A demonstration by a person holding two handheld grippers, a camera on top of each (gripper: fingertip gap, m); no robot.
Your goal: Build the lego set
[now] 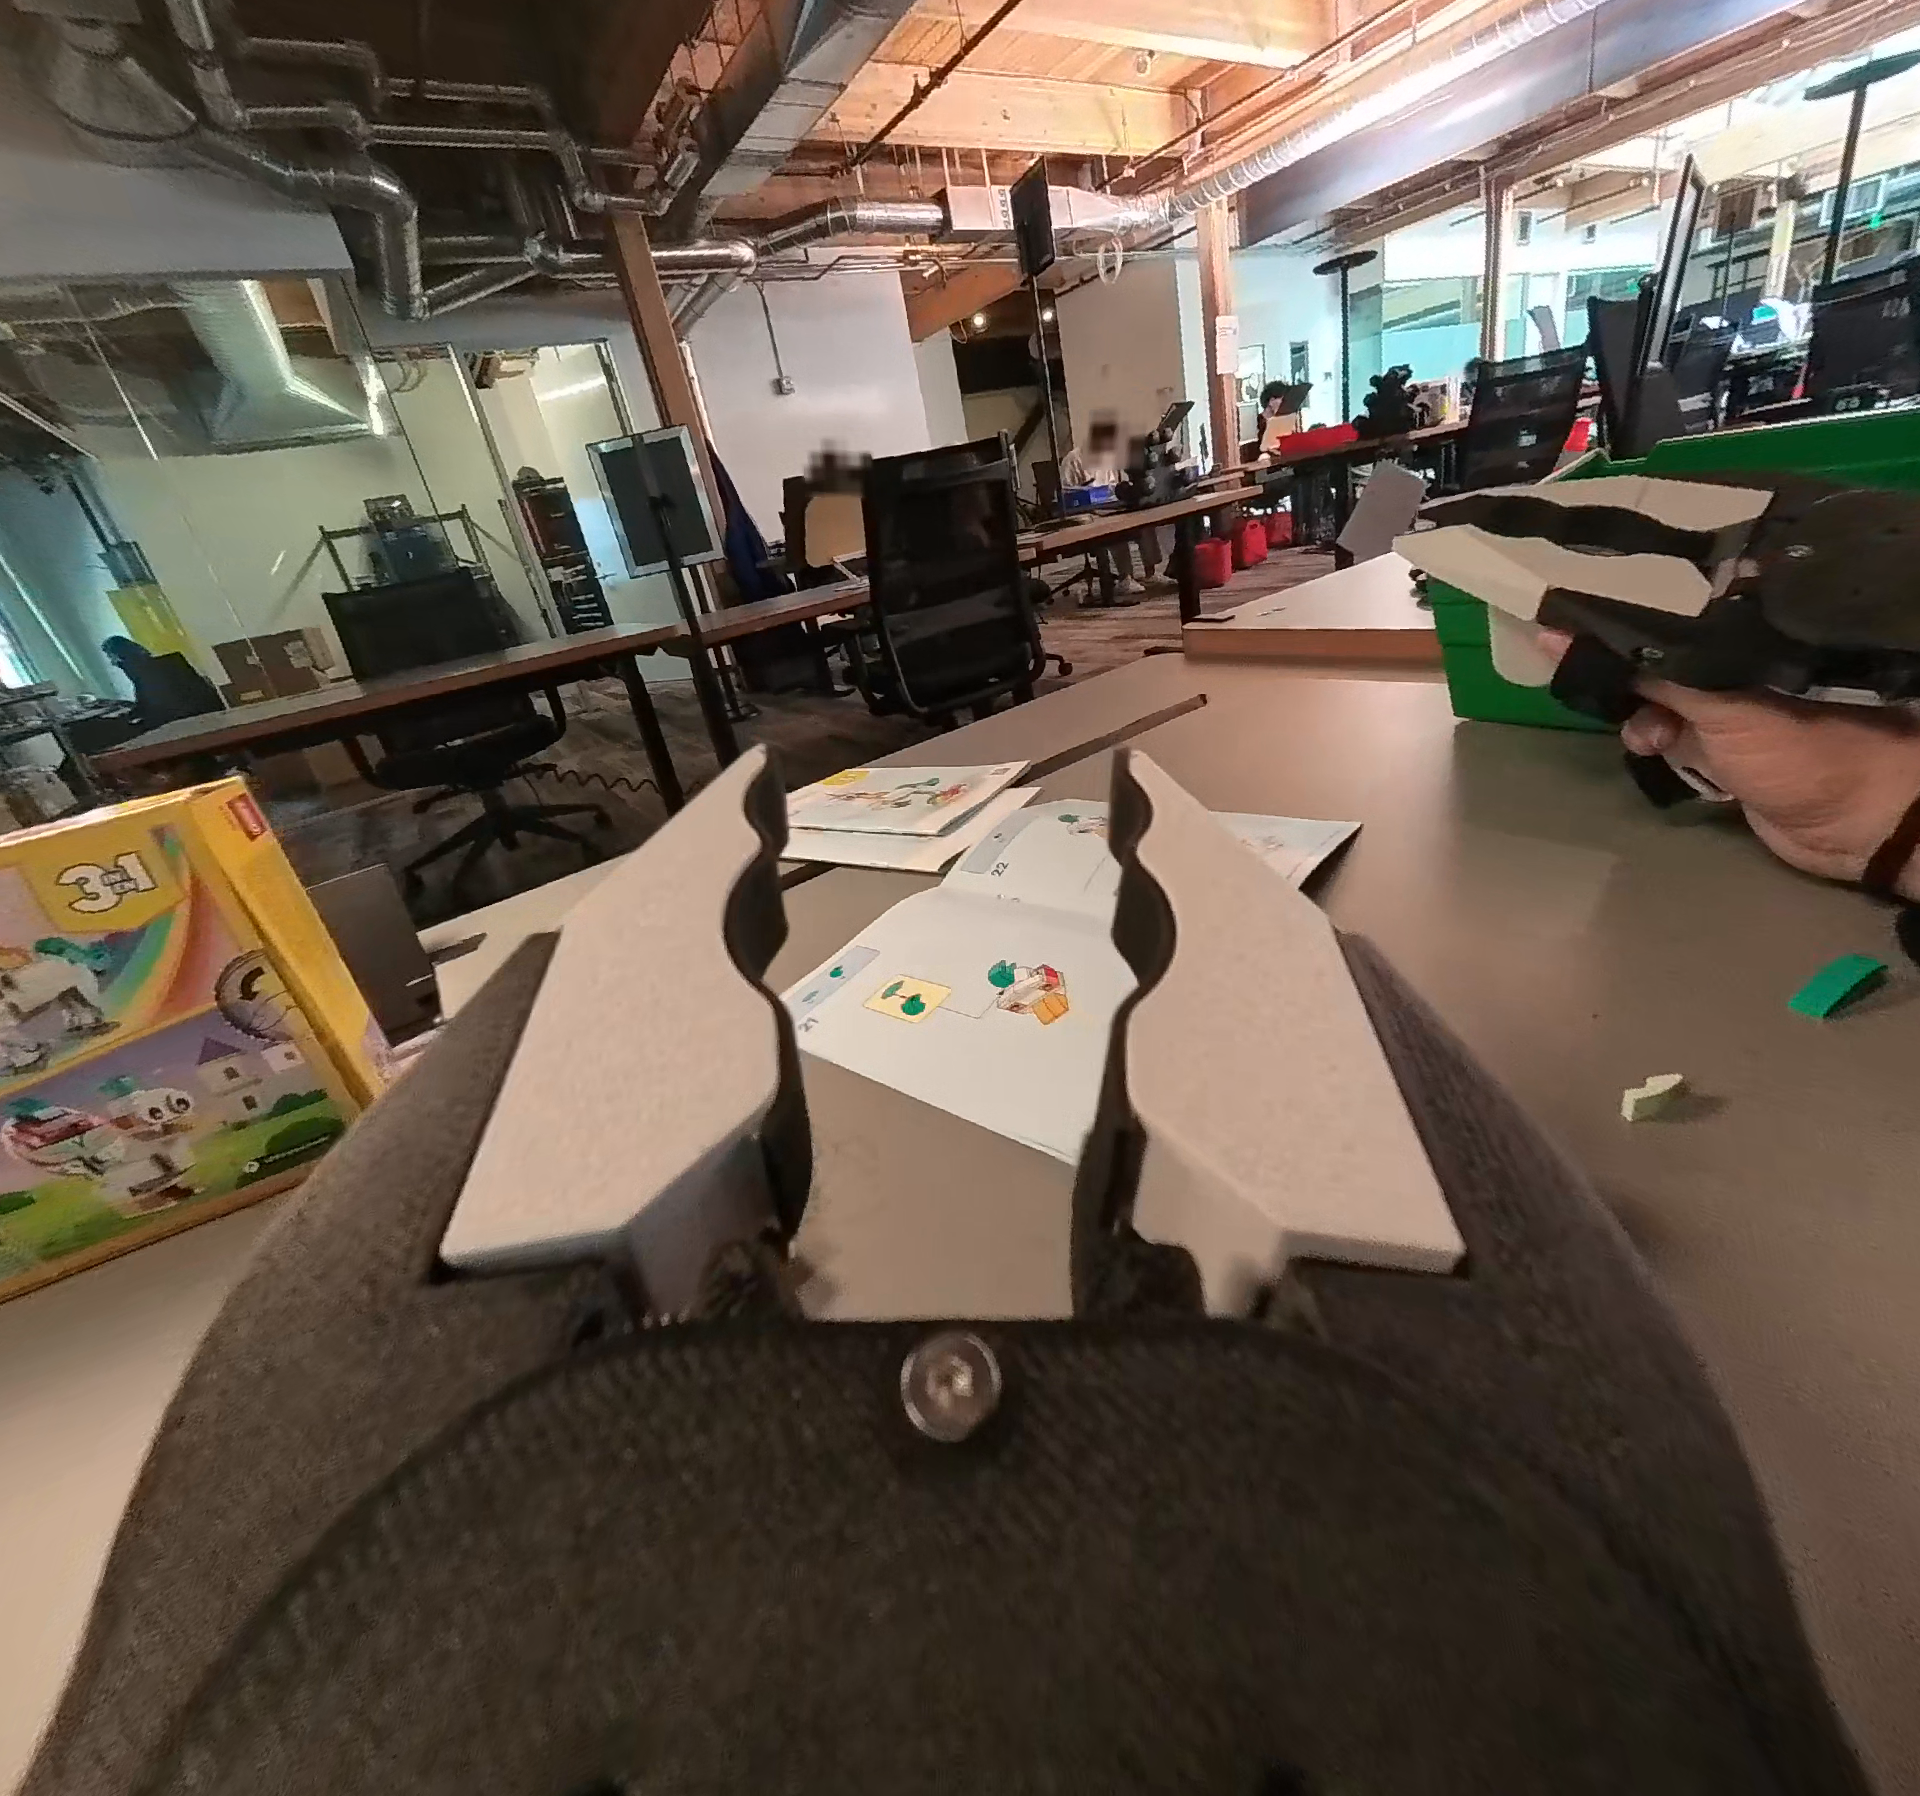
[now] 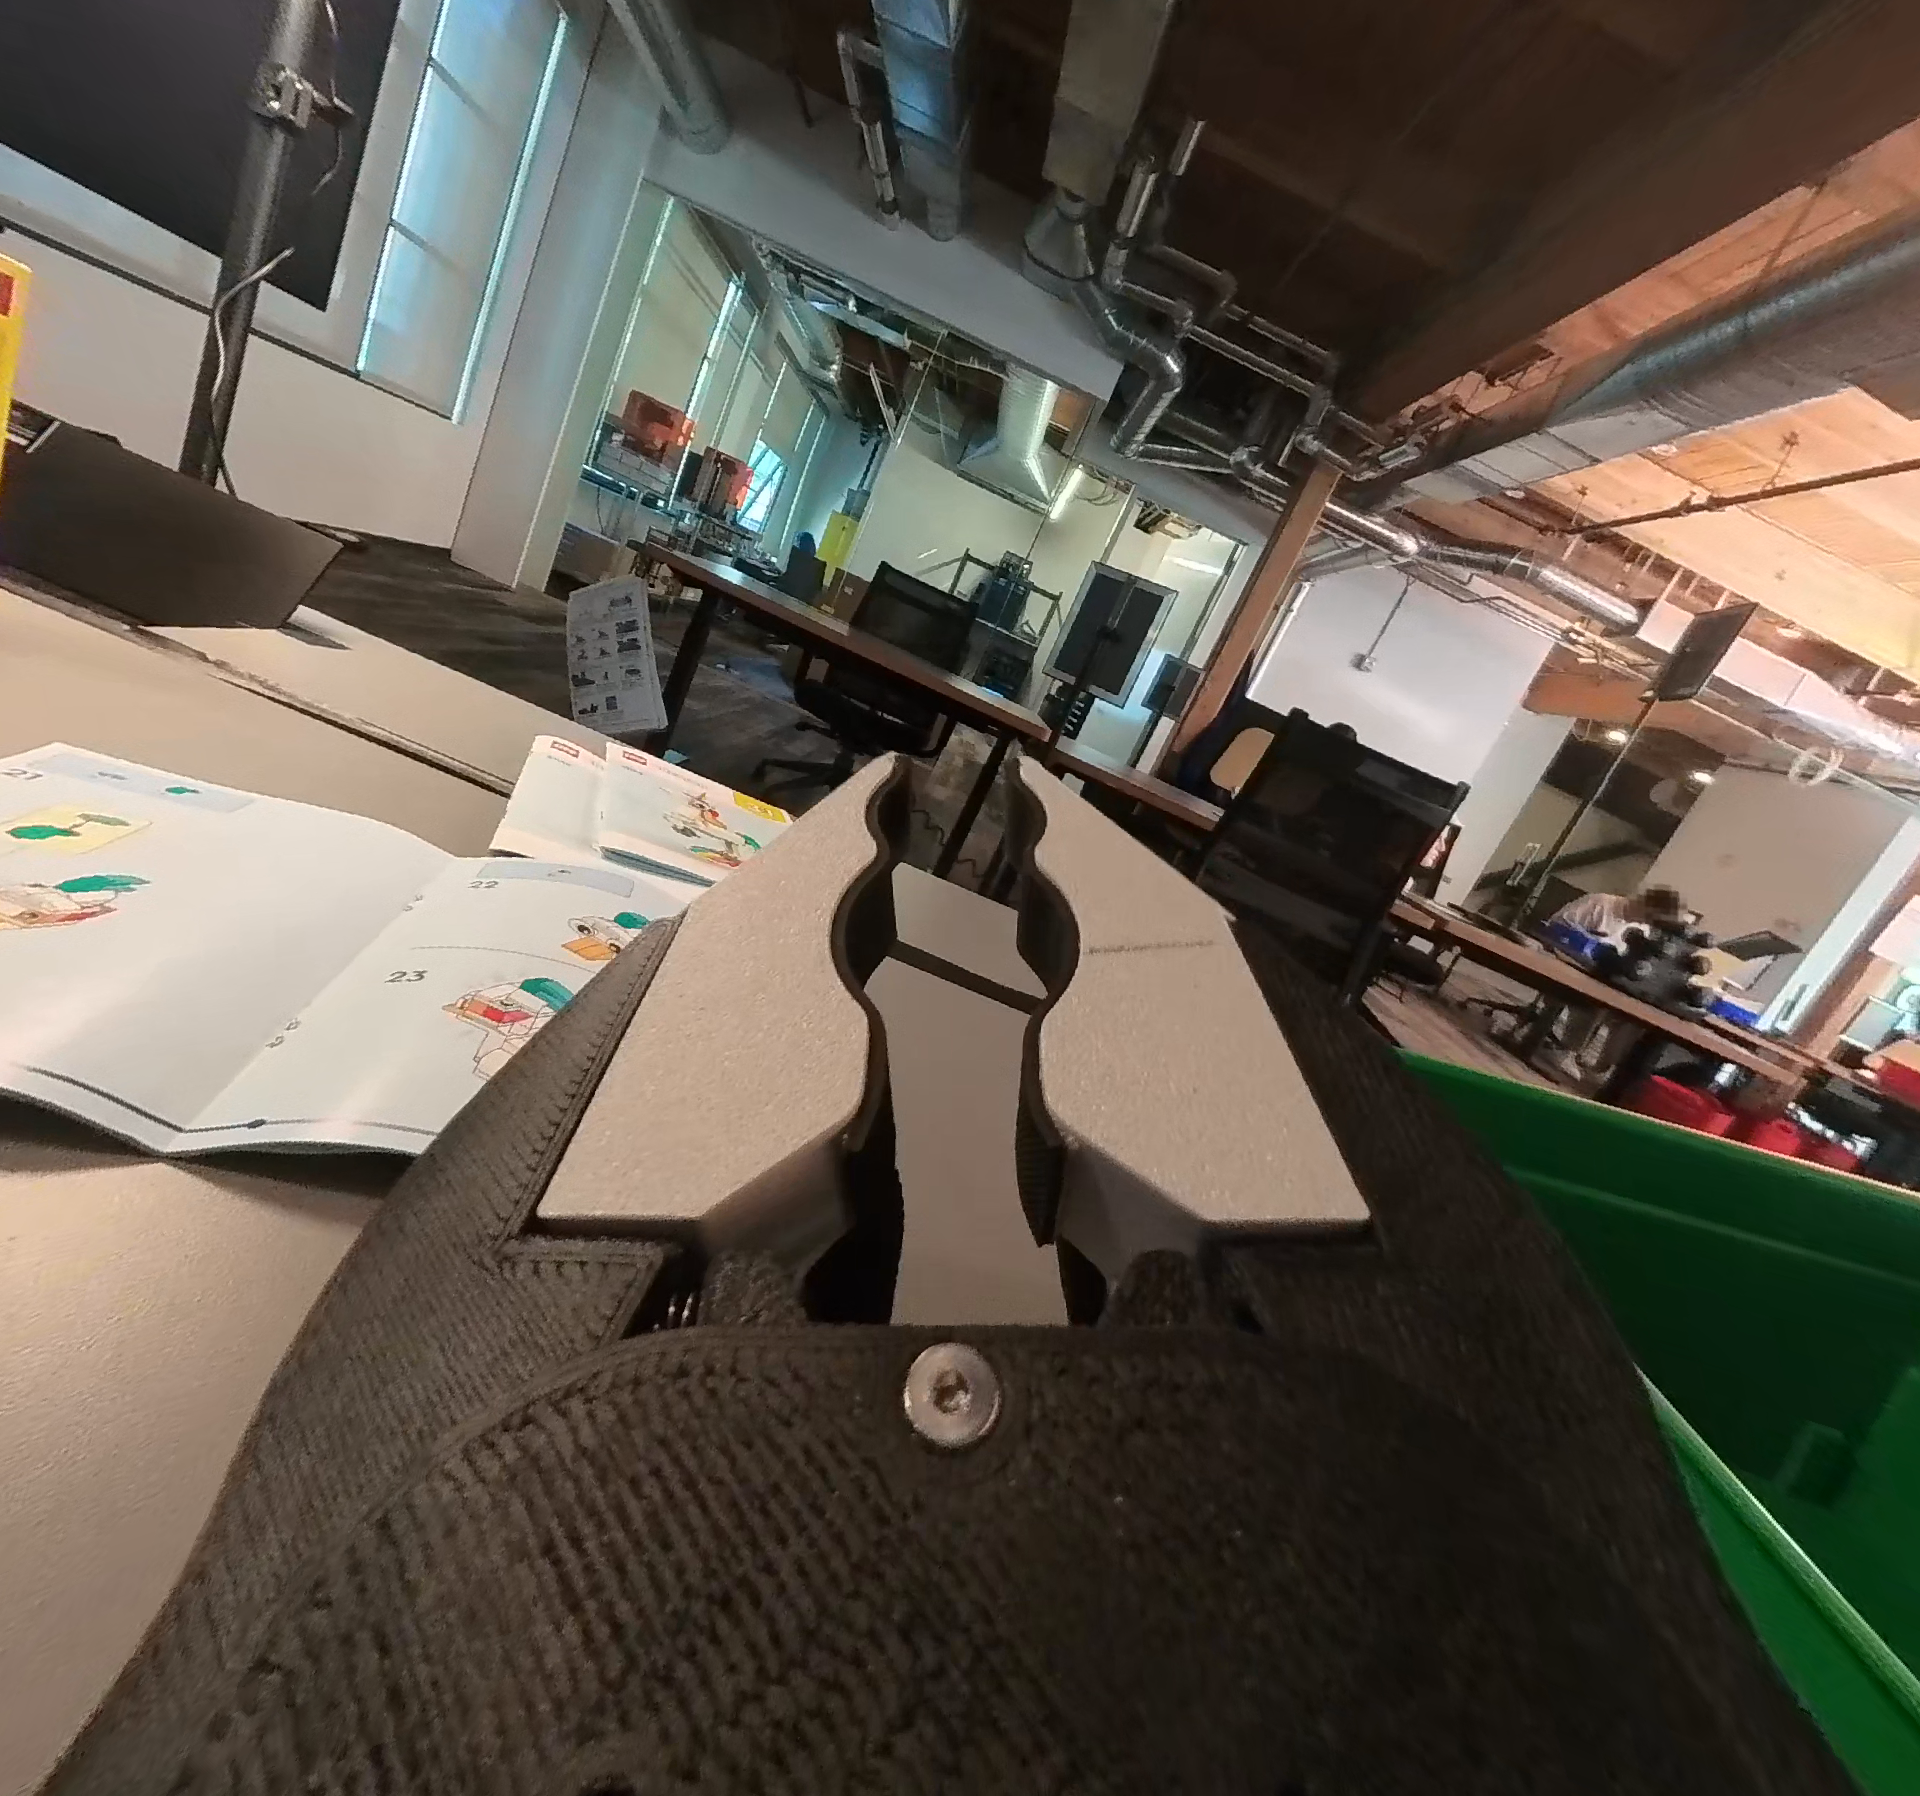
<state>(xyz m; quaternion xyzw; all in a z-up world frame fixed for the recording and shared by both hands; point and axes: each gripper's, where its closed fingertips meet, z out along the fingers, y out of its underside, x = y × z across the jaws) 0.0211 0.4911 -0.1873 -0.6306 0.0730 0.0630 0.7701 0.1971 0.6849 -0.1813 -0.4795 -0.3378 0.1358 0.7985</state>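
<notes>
My left gripper (image 1: 948, 790) is open and empty, held low over the open instruction booklet (image 1: 935, 1003) on the grey table (image 1: 1507, 915). A green curved Lego piece (image 1: 1837, 986) and a small pale piece (image 1: 1652, 1097) lie loose to its right. My right gripper (image 2: 958, 775) holds nothing; its jaws stand a narrow gap apart. It points over the table's far edge, with the booklet (image 2: 260, 967) to its left. In the left wrist view the right gripper (image 1: 1429, 525) is at the far right, held by a hand (image 1: 1787, 790).
The yellow Lego box (image 1: 156, 1019) stands at the left. Two more booklets (image 1: 904, 801) lie past the open one. A green bin (image 2: 1662, 1331) sits close on the right gripper's right side. Desks and office chairs (image 1: 956, 583) fill the room beyond. Some 25 centimeters of space lies between my two pairs of fingers. It is some 15 centimeters from my left tips to the small pale piece (image 1: 1652, 1097).
</notes>
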